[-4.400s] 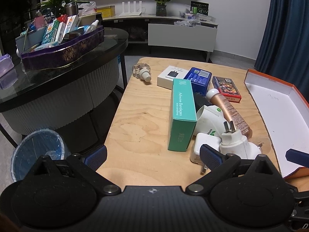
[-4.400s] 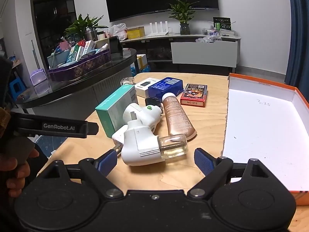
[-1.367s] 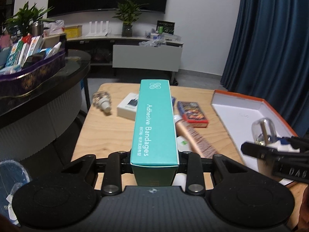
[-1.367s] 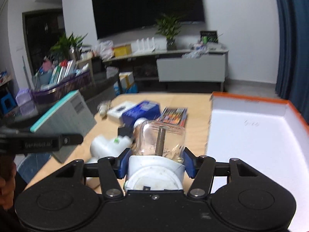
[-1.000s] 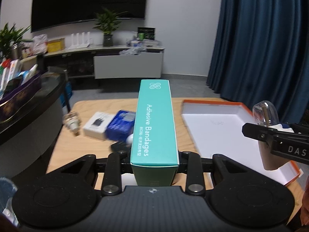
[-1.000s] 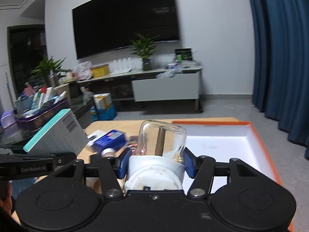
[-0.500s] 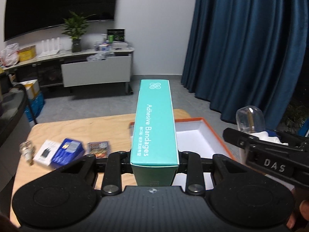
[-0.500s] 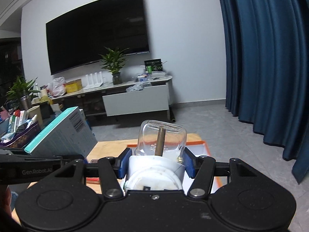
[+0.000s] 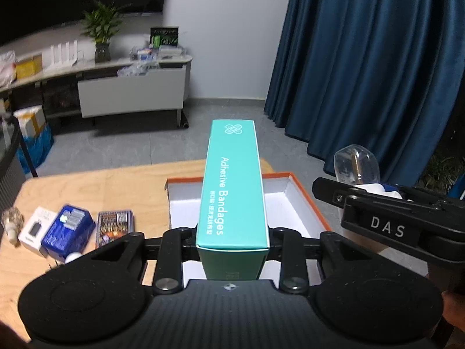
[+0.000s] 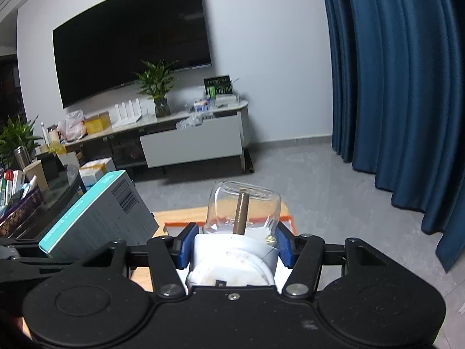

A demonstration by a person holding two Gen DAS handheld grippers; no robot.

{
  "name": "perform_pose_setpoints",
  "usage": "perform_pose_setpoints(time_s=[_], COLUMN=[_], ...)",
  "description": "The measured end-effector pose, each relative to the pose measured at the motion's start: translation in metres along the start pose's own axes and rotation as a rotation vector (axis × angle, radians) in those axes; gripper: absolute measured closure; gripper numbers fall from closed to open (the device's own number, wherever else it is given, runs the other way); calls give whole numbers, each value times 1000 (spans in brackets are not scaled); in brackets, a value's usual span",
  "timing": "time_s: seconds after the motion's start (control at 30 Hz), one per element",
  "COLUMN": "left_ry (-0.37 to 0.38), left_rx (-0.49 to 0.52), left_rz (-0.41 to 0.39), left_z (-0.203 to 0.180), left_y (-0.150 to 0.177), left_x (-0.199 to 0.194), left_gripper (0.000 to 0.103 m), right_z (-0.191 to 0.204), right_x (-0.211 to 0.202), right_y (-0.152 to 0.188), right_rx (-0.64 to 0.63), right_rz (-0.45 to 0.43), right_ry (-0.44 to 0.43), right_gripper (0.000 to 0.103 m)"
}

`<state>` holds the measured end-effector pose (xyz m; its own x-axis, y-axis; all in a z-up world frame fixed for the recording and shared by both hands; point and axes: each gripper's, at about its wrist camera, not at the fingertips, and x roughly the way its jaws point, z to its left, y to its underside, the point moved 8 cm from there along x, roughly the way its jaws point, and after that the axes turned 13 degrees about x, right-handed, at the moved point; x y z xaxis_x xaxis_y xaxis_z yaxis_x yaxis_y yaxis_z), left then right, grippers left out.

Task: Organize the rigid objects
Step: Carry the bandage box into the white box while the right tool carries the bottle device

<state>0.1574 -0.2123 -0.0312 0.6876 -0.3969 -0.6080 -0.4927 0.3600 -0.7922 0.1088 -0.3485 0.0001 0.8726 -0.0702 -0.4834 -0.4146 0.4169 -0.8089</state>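
Two items are in the air at once, one per hand, and I read that as a way to fill the tray (image 9: 305, 203) in a single trip. I have the left hand-held gripper (image 9: 232, 241) clamped on the near end of the bandage box (image 9: 232, 186), a long teal carton with white lettering and a grey barcoded side, held flat so that it juts out over the tray's white floor. I have the right hand-held gripper (image 10: 234, 247) clamped on the white body of the diffuser (image 10: 241, 232), whose clear glass bottle with a brown wick points forward; gripping the plastic rather than the glass looks the safer hold to me. That diffuser hangs above the tray's right side, just beside the box. Below, the shallow orange-rimmed tray sits on the table (image 9: 87, 186) and, where I can see it, holds nothing. Left of it wait a card pack (image 9: 114, 225), a blue box (image 9: 68, 229), a white box (image 9: 36, 229) and a small glass bottle (image 9: 11, 224).
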Motion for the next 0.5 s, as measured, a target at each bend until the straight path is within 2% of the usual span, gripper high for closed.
perform_pose_setpoints(time_s=[0.2, 0.5], left_ry=[-21, -28], left_rx=[-22, -23], left_rz=[28, 47], left_z=[11, 0], left_y=[2, -2], left_x=[18, 18], left_gripper=[71, 70], right_z=[1, -1], right_x=[22, 41], right_y=[1, -2], right_rx=[-5, -10], right_rz=[35, 52], right_ry=[5, 24], right_gripper=[35, 35])
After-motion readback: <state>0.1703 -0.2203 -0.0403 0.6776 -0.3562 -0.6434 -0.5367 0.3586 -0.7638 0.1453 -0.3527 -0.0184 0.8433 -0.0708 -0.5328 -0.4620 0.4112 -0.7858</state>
